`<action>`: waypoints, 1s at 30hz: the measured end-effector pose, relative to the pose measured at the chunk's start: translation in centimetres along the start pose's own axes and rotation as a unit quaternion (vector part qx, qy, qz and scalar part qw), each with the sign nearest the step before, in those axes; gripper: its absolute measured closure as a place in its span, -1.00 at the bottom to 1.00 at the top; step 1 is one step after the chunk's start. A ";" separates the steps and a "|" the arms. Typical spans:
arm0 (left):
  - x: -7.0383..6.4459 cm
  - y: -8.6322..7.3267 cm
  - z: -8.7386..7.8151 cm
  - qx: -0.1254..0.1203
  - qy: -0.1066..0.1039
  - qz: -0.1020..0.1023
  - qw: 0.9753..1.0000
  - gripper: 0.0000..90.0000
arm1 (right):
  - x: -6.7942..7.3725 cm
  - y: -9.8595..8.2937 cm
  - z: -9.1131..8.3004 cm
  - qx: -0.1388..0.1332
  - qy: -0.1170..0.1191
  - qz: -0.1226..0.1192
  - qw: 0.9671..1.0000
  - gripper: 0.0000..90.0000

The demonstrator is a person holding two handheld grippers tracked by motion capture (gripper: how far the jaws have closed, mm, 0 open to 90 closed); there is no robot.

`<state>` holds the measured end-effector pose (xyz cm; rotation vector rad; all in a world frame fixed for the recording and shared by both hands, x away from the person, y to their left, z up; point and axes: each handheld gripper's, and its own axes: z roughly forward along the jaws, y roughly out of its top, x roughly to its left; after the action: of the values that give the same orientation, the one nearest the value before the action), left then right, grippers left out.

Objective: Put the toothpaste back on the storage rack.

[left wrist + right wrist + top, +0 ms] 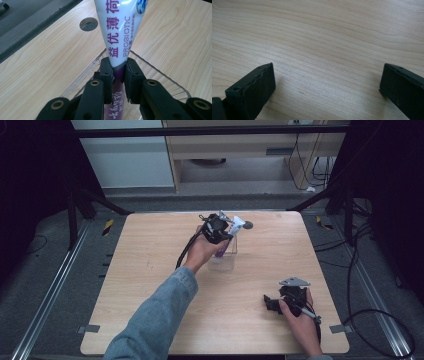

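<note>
Left gripper clamped on toothpaste tube, white/purple, "PROBIOTIC" print, at the tube's purple band; tube upright-ish in clear plastic container, just past table centre toward 12 o'clock. Dark round hole in tabletop nearby. Right gripper at approx 4 o'clock, jaws wide apart, nothing between, low over bare wood.

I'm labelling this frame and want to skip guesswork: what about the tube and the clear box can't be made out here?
- Tube cap end: cut off by the top edge in the left gripper view; too small in the high view.
- Tube's lower print: hidden between the left gripper jaws.
- Clear box bottom: blocked by the gripper; in the high view the hand covers part of it.
</note>
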<state>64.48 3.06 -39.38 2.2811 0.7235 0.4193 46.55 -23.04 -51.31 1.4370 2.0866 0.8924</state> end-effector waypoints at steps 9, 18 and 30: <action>0.0 0.0 0.0 -0.002 0.000 -0.003 1.000 0.72 | 0.0 0.0 0.0 0.000 0.000 0.000 1.000 -0.99; 0.0 -0.2 0.0 -0.006 -0.002 -0.005 1.000 0.71 | 0.0 0.0 0.0 0.000 0.000 0.000 1.000 -0.99; -0.3 -0.1 -0.6 -0.016 0.014 0.007 1.000 0.54 | 0.0 0.0 0.0 0.001 0.000 0.001 1.000 -0.99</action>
<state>63.97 3.25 -39.07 2.2568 0.7094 0.4664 46.54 -23.03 -51.30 1.4397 2.0871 0.8921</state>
